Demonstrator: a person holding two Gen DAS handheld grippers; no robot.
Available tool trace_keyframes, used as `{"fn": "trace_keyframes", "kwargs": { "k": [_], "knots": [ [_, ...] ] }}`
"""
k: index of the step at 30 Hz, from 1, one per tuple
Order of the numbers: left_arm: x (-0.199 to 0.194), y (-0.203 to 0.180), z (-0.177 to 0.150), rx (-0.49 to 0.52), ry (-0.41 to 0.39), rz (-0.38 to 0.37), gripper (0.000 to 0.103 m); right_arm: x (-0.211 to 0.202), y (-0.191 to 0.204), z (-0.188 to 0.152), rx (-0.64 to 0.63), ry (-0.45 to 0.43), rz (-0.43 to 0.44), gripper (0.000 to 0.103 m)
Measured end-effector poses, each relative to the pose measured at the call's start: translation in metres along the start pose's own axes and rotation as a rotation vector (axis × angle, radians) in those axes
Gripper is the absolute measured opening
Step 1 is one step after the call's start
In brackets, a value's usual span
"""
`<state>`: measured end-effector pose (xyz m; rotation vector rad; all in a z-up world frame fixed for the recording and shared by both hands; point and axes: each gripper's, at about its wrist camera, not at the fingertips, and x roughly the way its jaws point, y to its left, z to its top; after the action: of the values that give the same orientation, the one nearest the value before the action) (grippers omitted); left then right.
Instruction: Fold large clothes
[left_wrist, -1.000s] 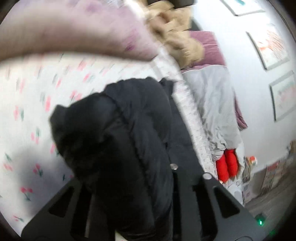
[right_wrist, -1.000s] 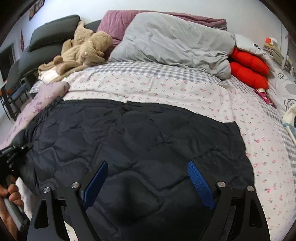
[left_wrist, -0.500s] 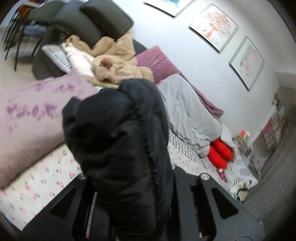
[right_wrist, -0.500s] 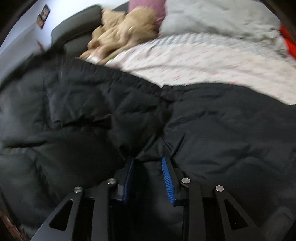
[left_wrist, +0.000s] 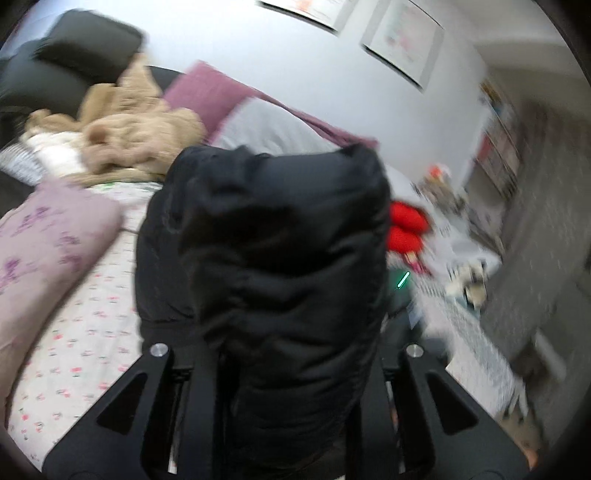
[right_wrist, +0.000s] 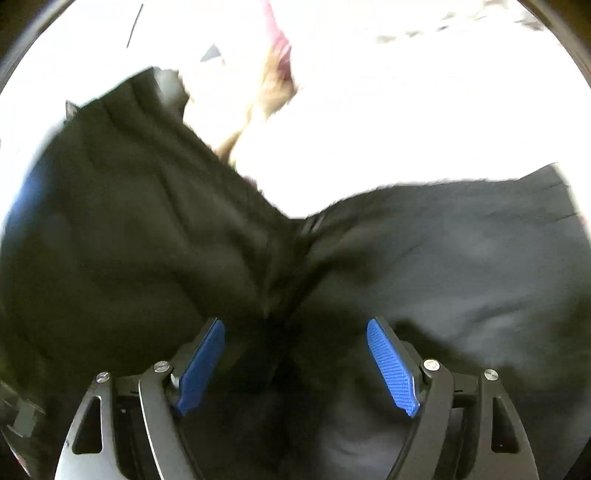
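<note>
The left gripper (left_wrist: 284, 354) is clamping a thick bunch of the black quilted jacket (left_wrist: 266, 258) and holding it up above the floral bedsheet (left_wrist: 85, 332). The right gripper (right_wrist: 295, 365) is hovering with its blue pads (right_wrist: 393, 365) spread wide over the jacket's crease (right_wrist: 288, 295), gripping nothing. To fold cleanly, the raised edge is probably best carried across while the right one is pinning that crease.

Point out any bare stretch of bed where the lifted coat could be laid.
In the left wrist view, bare floral sheet lies between the lilac pillow and the black puffer coat. It is crowded by the headboard: tan fleece garment, grey duvet, red cushions.
</note>
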<state>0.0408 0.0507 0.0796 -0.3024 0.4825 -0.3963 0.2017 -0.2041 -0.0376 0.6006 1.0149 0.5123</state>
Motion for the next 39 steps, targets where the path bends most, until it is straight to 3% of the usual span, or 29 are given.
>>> {"fn": "trace_keyframes", "kwargs": {
  "k": [3, 6, 8, 12, 15, 18, 21, 23, 25, 26, 32, 35, 39],
  "knots": [
    [0.028, -0.035, -0.020, 0.100, 0.077, -0.041, 0.026, -0.066, -0.048, 0.009, 0.118, -0.122, -0.025, 0.081],
    [0.057, -0.064, -0.049, 0.201, 0.177, -0.067, 0.032, -0.105, -0.082, 0.009, 0.188, -0.187, -0.061, 0.081],
    [0.073, -0.078, -0.071, 0.257, 0.242, -0.082, 0.036, -0.123, -0.099, 0.008, 0.212, -0.203, -0.080, 0.081],
    [0.106, -0.092, -0.120, 0.343, 0.409, -0.137, 0.058, -0.139, -0.110, 0.000, 0.218, -0.197, -0.045, 0.081],
    [0.110, -0.100, -0.135, 0.423, 0.448, -0.135, 0.065, -0.138, -0.105, 0.000, 0.219, -0.176, 0.021, 0.081],
    [0.099, -0.108, -0.128, 0.444, 0.491, -0.158, 0.077, -0.114, -0.092, 0.007, 0.207, -0.115, 0.093, 0.081],
    [0.076, -0.109, -0.114, 0.441, 0.527, -0.207, 0.078, -0.083, -0.074, 0.016, 0.147, -0.061, 0.097, 0.079],
    [0.053, -0.102, -0.102, 0.422, 0.518, -0.236, 0.078, -0.066, -0.063, 0.018, 0.091, -0.028, 0.052, 0.066],
    [0.034, -0.092, -0.091, 0.381, 0.501, -0.252, 0.081, -0.051, -0.051, 0.018, 0.023, 0.003, -0.003, 0.025],
    [0.024, -0.084, -0.081, 0.353, 0.486, -0.255, 0.082, -0.047, -0.046, 0.017, -0.008, 0.015, -0.016, 0.016],
    [-0.007, -0.036, -0.031, 0.258, 0.351, -0.164, 0.085, -0.093, 0.007, 0.004, -0.242, -0.112, -0.128, 0.010],
    [0.009, -0.015, -0.026, 0.226, 0.375, -0.089, 0.085, -0.115, 0.003, -0.007, -0.269, -0.147, -0.206, 0.010],
    [0.044, 0.008, -0.037, 0.163, 0.456, -0.027, 0.085, -0.107, -0.049, -0.022, -0.175, -0.070, -0.358, 0.011]
  ]
}}
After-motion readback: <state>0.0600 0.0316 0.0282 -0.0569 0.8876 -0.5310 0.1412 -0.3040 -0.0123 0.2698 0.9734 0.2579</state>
